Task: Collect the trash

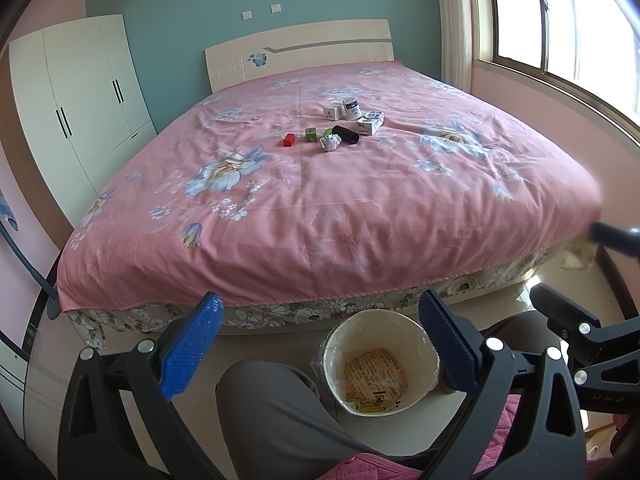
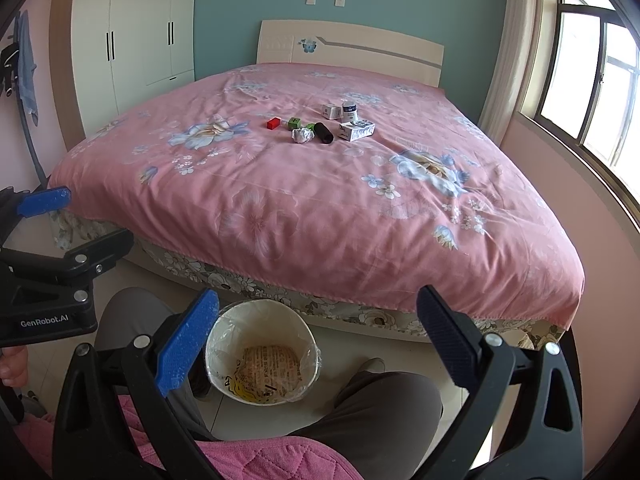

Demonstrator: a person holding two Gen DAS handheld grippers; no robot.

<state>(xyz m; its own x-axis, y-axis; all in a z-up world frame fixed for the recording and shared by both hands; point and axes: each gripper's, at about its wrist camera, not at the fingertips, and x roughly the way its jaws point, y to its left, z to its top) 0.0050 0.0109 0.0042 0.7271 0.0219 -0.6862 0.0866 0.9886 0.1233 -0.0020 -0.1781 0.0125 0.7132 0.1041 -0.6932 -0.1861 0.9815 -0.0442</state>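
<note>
A white trash bin lined with clear plastic stands on the floor at the foot of the bed, also in the right wrist view. On the pink bedspread lie a crumpled paper ball, a black cylinder, a red block, a green cube, small white boxes and a white jar. My left gripper is open and empty above the bin. My right gripper is open and empty, far from the items.
The bed fills the middle of the room. A white wardrobe stands at the left, a window at the right. The person's knees flank the bin on the tiled floor.
</note>
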